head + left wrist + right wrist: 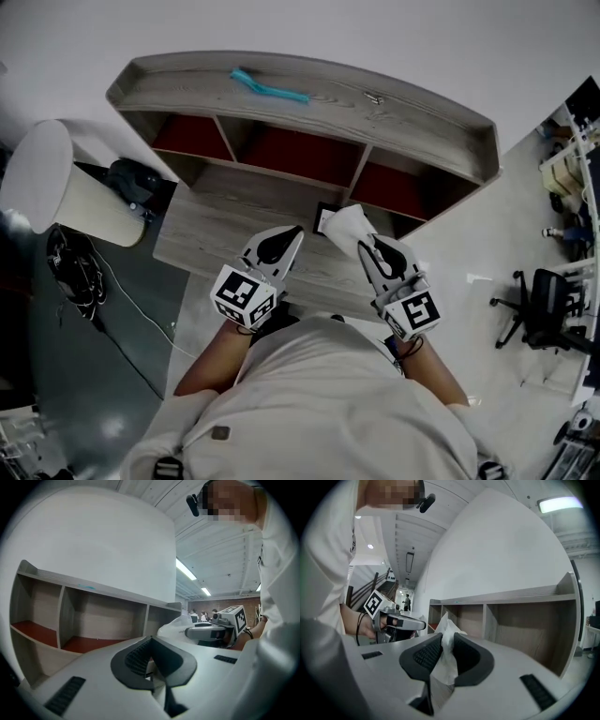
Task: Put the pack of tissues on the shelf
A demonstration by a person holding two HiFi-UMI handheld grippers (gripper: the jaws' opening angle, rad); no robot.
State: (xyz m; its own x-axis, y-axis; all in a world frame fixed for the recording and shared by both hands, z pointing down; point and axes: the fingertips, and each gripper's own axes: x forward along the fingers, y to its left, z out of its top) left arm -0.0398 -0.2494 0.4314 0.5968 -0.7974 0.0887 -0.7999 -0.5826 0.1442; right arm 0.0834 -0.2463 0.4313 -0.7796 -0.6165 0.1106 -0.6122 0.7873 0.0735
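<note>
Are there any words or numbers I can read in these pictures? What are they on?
Nothing here can be read as words or numbers.
Left marker cube: only black and white squares, no letters.
Right marker cube: the same kind of pattern, no letters.
Pack of tissues: a faint grey mark that may be print, too small to read.
Shirt patch: too small to read.

shelf (309, 70): three front-open compartments (300, 155), bare inside | two upright dividers (359, 167) part them | shelf top: teal stick (270, 89) mid-back, small metal piece (373, 97) toward right end | table (220, 230) before shelf free | lampshade (56, 183) off table's left edge
</note>
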